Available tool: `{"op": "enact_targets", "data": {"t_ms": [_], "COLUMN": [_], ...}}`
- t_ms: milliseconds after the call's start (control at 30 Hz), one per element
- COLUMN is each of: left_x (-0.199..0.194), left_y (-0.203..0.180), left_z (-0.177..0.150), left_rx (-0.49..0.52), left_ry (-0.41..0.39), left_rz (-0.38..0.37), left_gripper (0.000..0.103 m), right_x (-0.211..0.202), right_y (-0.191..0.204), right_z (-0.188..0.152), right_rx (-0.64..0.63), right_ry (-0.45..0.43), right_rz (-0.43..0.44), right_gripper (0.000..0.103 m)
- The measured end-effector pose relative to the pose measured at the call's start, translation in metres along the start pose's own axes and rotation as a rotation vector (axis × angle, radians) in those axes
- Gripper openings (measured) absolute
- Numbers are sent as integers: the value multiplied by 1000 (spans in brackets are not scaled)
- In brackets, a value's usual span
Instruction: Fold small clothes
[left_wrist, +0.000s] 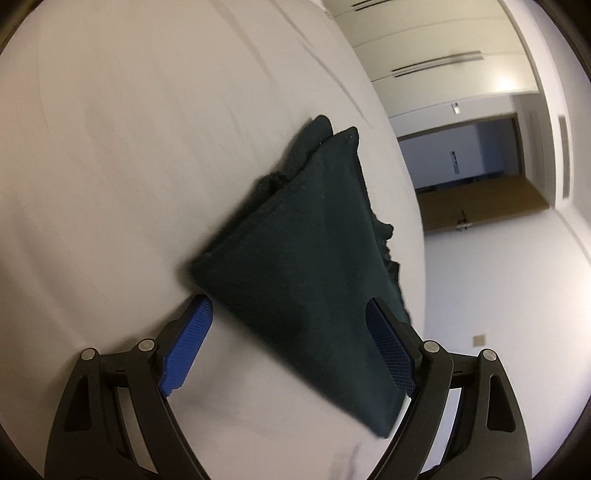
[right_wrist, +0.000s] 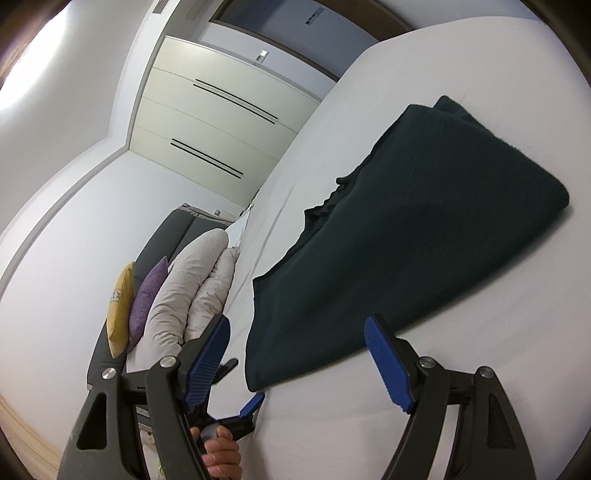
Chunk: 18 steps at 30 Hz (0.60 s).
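With both my left gripper (left_wrist: 290, 332) and right gripper (right_wrist: 295, 354) standing apart and empty, the soft, limp dark garment (left_wrist: 306, 258) wants pinching at its six-o'clock corner.

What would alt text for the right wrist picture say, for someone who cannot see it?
A folded dark green cloth lies on a white bed, just beyond the open right tongs with blue pads. Left of the bed are pale, purple and yellow pillows, and the other tongs in a hand.
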<state>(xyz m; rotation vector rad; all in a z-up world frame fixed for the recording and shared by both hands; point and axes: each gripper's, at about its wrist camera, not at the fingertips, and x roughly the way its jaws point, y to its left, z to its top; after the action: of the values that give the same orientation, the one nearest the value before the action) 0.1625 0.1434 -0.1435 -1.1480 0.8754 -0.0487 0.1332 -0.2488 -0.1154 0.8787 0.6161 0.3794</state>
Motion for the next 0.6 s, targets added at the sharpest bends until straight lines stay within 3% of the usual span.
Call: {"op": "enact_targets", "data": {"t_ms": [133, 300, 500, 600], "left_x": [8, 19, 41, 52], "left_y": [2, 12, 2, 0], "left_z": [8, 31, 43, 51], "left_rx": [-64, -115, -103, -151], "left_ry": [12, 36, 50, 57], "left_rz": [-49, -82, -96, -141], "left_gripper": [77, 46, 44, 44], "right_x": [6, 17, 53, 76], "right_y": [2, 12, 21, 28], "right_z": [-1, 1, 5, 7], "right_rx": [-2, -34, -67, -98], "right_ry": [13, 35, 82, 119], "right_rz": [9, 19, -7, -26], "right_gripper": [79, 79, 79, 78]}}
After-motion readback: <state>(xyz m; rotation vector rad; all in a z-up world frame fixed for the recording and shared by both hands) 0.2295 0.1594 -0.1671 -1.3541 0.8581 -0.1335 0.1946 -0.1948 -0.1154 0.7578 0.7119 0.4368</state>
